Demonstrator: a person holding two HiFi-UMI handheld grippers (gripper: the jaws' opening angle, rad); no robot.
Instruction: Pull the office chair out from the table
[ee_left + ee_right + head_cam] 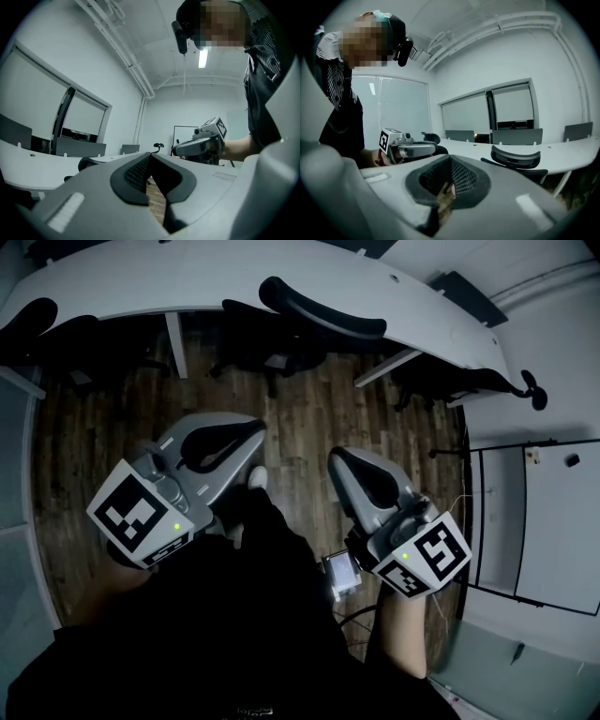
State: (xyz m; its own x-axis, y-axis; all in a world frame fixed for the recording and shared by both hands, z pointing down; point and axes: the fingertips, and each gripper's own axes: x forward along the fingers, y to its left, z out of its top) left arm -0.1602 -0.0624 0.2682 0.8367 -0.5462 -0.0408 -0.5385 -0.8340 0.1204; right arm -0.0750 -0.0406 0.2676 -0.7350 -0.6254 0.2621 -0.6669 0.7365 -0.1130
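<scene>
A black office chair [319, 310] stands tucked under the curved white table [169, 277], its back top showing over the table's near edge. The right gripper view shows that chair's back [515, 157] by the table [567, 152]. My left gripper [258, 430] and right gripper [336, 458] hang side by side over the wooden floor, well short of the chair. Both are shut with nothing between the jaws. The left gripper view shows its shut jaw tips [151, 157] and the right gripper [201, 144] beyond them. The right gripper's shut tips [449, 159] point toward the table.
More black chairs sit under the table at the left [37, 320] and the right [487, 381]. A white panel wall [534, 521] runs along the right. The wooden floor [309, 418] lies between me and the table. My shoe [256, 478] shows below the left gripper.
</scene>
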